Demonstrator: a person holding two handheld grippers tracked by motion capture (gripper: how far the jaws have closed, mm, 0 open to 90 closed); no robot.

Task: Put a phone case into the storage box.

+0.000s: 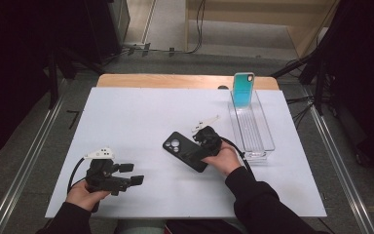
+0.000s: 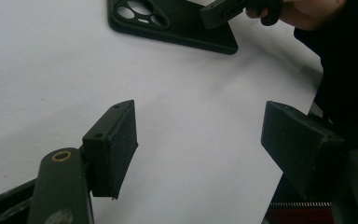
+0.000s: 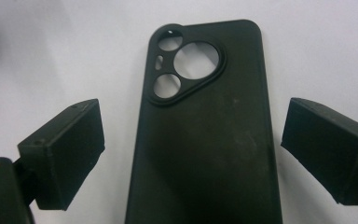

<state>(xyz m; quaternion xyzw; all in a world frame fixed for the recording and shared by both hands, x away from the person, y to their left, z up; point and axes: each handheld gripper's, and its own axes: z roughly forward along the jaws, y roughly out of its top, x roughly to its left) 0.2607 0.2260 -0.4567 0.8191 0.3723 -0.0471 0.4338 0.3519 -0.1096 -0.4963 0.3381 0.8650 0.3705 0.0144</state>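
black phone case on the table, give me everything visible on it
The black phone case looks like matte, soft plastic or rubber, with faint scuffs. It lies flat, back up, on the white table, set diagonally in the high view. One corner has a raised camera surround with one large round cutout, two smaller ones and a small slot. The right gripper is open, a jaw on either side of it; contact cannot be told.

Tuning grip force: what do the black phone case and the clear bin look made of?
Black phone case: likely soft silicone or TPU, matte; dull sheen, faint scuffs, rounded moulded camera cutouts. It lies between the right claw's open jaws.
Clear bin: looks like rigid transparent plastic, glossy; see-through walls with bright edge highlights and a ribbed floor.
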